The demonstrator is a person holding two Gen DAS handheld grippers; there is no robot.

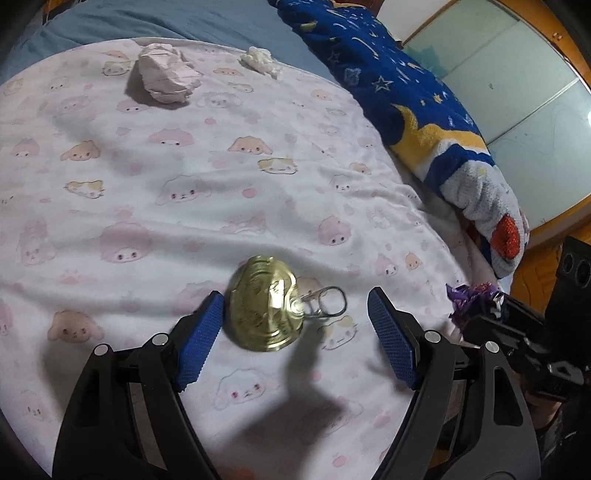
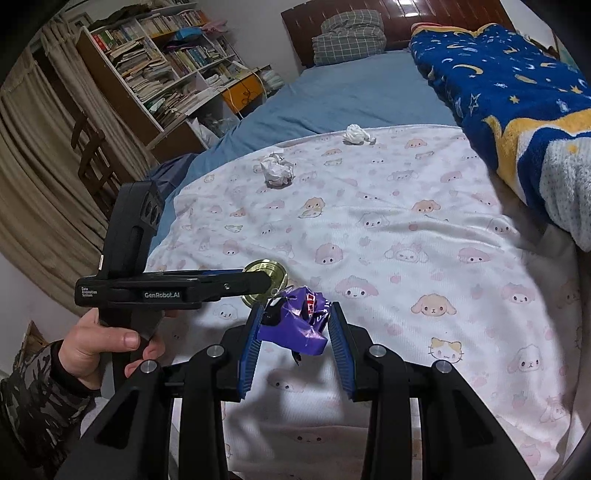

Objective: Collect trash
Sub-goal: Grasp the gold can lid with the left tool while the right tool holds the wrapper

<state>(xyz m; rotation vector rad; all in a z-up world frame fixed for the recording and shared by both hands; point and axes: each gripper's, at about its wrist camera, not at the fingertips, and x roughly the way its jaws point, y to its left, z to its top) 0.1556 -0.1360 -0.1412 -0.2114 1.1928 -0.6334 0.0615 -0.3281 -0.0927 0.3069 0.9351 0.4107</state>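
Two tongs over bed sheet. Left tongs spread wide, gold can lid with pull ring lying on sheet between its fingers, close to left finger, not gripped. Right tongs pinching crumpled purple wrapper, just beside can lid. Paper ball and white tissue well apart from can lid, at far edge of sheet. Blue blanket beyond can lid, at right.

A bed with a blue sheet runs ahead of the fingers to a dark wooden headboard, where a checked pillow leans. A white animal-print cover lies over its near part. Right of the fingers lies a blue star-patterned blanket; to the left, a crammed bookshelf and beige curtains. Wood-framed glass panels stand beyond the blanket.
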